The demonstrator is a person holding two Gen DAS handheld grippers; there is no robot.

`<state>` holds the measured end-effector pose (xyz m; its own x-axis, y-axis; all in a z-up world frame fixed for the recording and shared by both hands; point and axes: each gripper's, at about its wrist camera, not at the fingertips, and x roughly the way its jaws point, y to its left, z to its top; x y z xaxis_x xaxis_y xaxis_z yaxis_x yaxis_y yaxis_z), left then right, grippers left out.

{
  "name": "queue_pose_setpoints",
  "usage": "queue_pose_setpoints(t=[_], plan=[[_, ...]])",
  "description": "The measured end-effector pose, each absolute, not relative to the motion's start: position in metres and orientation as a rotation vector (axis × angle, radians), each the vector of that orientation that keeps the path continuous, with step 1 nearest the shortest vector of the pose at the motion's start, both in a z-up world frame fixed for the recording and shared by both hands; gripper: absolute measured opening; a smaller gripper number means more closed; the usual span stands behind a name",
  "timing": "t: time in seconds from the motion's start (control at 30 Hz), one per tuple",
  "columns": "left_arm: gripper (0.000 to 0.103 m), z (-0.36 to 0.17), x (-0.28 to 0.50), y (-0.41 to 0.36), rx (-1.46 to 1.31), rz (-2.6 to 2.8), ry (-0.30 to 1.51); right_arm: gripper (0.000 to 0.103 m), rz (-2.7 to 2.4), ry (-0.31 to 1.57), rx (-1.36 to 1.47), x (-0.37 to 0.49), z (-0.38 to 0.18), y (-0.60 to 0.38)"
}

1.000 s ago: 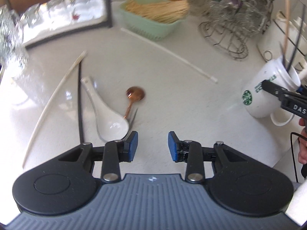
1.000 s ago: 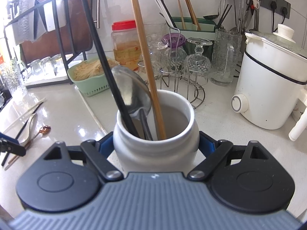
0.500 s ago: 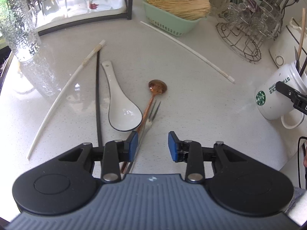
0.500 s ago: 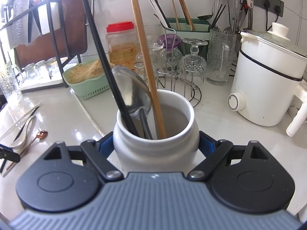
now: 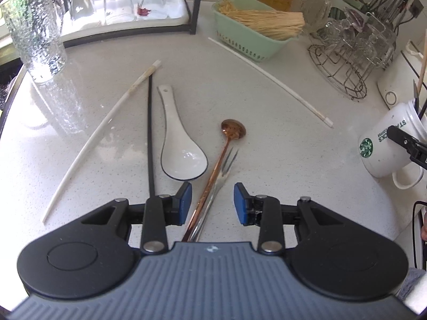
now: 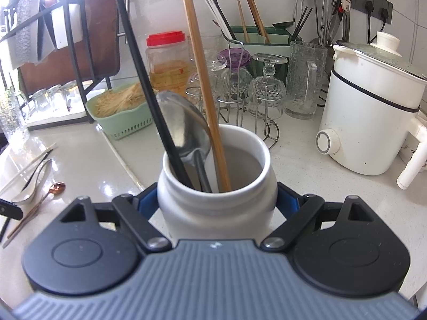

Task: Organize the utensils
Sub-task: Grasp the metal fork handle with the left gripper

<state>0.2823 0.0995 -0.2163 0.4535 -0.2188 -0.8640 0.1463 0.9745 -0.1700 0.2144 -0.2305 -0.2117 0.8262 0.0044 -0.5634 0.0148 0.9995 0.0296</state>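
**Inspector:** Start with what is hidden or cut off.

**Assistant:** The handle ends of the copper spoon (image 5: 231, 133) and the fork (image 5: 222, 168) run under the left gripper (image 5: 212, 203) body. In the right wrist view the lower half of the mug (image 6: 216, 202) is hidden behind the tool. In the left view, the mug (image 5: 384, 146) is partly cut off at the frame's right edge, with the far gripper's finger across it.

**Inspector:** Tool states?

**Assistant:** The left gripper's jaws stand apart, with the two handles lying between the pads, untouched as far as I can tell. The right gripper (image 6: 216, 205) is clamped on the mug, which holds a black chopstick (image 6: 149, 90), a wooden chopstick (image 6: 205, 93) and a metal spoon (image 6: 184, 130).

**Inspector:** Surface and room?

**Assistant:** A pale speckled counter (image 5: 267, 133). On it lie a white soup spoon (image 5: 181, 146), a black chopstick (image 5: 150, 138) just beside it, a white chopstick (image 5: 106, 122) further left and another white chopstick (image 5: 269, 80) well apart to the right. Behind these stand a green basket (image 5: 248, 40), a wire glass rack (image 5: 349, 61) and a white cooker (image 6: 373, 106).

**Inspector:** Change from a second ago?

**Assistant:** The left gripper has moved over the fork and copper spoon; its jaws are as wide as before. The right gripper's hold on the mug is unchanged.
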Motion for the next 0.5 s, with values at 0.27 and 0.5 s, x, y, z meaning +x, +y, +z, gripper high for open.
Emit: queue_pose_setpoints(t=[0.27,0.5], plan=[[0.033,-0.226,0.295,0.094,-0.041,-0.237,1.051,0.091,-0.005,0.598,0.022,0.215,-0.212,-0.230],[0.020,-0.223,0.299,0.084,-0.034,-0.296,1.001,0.091,-0.002,0.598,0.015,0.215,-0.212,-0.230]])
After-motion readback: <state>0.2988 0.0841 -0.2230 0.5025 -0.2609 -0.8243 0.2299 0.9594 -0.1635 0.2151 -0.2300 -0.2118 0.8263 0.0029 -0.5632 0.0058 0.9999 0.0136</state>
